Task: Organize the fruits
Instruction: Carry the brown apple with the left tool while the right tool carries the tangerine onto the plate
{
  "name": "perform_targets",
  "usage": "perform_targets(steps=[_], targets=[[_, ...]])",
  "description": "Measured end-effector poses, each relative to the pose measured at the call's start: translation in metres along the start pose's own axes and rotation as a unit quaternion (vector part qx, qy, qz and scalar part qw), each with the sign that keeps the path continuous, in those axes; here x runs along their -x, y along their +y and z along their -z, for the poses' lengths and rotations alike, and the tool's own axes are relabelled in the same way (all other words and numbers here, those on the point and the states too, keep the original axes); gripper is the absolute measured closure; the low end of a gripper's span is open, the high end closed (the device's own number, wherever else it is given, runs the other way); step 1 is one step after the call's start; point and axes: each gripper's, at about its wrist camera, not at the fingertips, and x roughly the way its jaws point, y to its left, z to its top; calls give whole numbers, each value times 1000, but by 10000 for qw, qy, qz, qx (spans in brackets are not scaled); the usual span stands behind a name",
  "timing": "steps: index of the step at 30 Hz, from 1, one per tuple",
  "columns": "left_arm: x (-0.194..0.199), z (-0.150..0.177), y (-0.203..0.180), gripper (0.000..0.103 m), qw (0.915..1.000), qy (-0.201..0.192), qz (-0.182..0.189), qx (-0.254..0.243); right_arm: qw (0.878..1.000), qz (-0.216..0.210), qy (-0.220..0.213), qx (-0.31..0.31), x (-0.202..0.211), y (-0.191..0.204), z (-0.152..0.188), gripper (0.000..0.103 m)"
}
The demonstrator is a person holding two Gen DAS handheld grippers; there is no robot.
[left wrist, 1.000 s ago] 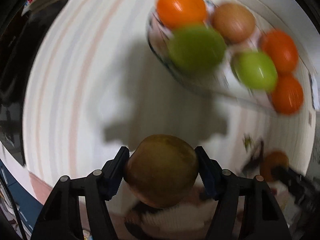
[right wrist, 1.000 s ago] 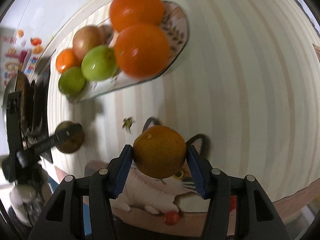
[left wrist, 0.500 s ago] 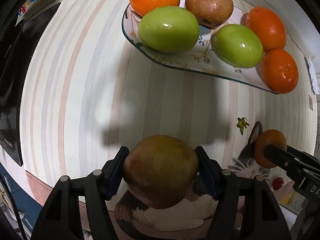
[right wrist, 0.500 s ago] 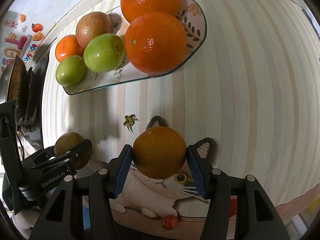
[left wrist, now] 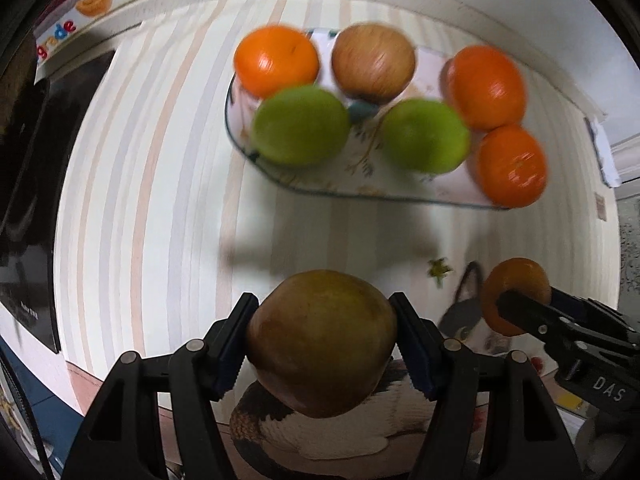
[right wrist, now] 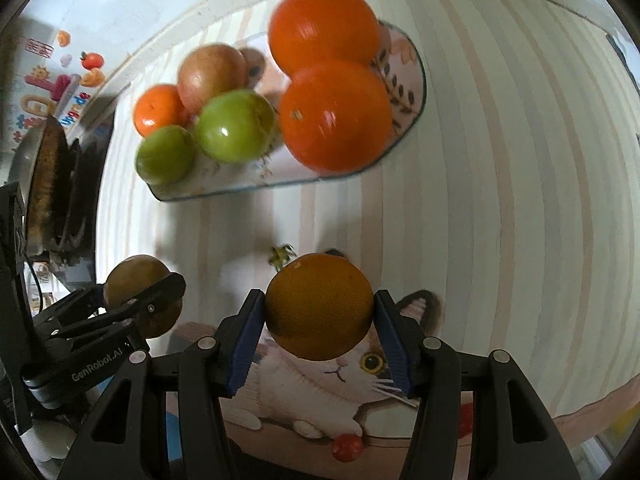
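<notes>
Between the pads of the left hand-held gripper (left wrist: 322, 344) sits a brownish-green pear (left wrist: 322, 342), clamped and lifted above the striped bench (left wrist: 160, 184). Beside it, the right hand-held gripper (right wrist: 320, 320) clasps a dull orange (right wrist: 320, 306) over a cat picture (right wrist: 352, 372). Farther out, a plate (left wrist: 360, 184) holds three oranges, two green apples (left wrist: 302, 124) and a reddish apple (left wrist: 374, 62). A small green stem (left wrist: 439, 270) lies between plate and cat.

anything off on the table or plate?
One stray bit: a small green stem scrap lies on the striped tablecloth, in front of the fruit plate. The fruit looks intact and nothing is spilled.
</notes>
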Motion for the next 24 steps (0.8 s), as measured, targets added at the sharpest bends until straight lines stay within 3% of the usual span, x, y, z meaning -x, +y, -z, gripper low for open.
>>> perform_targets(steps=[4, 10, 14, 18, 24], targets=[[31, -10, -12, 38, 9994, -200, 275, -30, 9996, -154, -245, -28, 24, 1, -7, 45], [76, -59, -14, 38, 9957, -492, 779, -57, 9966, -402, -709, -72, 68, 2, -30, 45], [61, -107, -4, 38, 9946, -286, 999, 33, 9947, -415, -934, 107, 81, 18, -65, 45], [37, -145, 4, 38, 9951, 6, 979, 115, 9922, -79, -1074, 629, 71, 44, -95, 45], [-1, -165, 19, 38, 9920, 553, 1065, 403, 9906, 38, -838, 1080, 44, 65, -121, 45]])
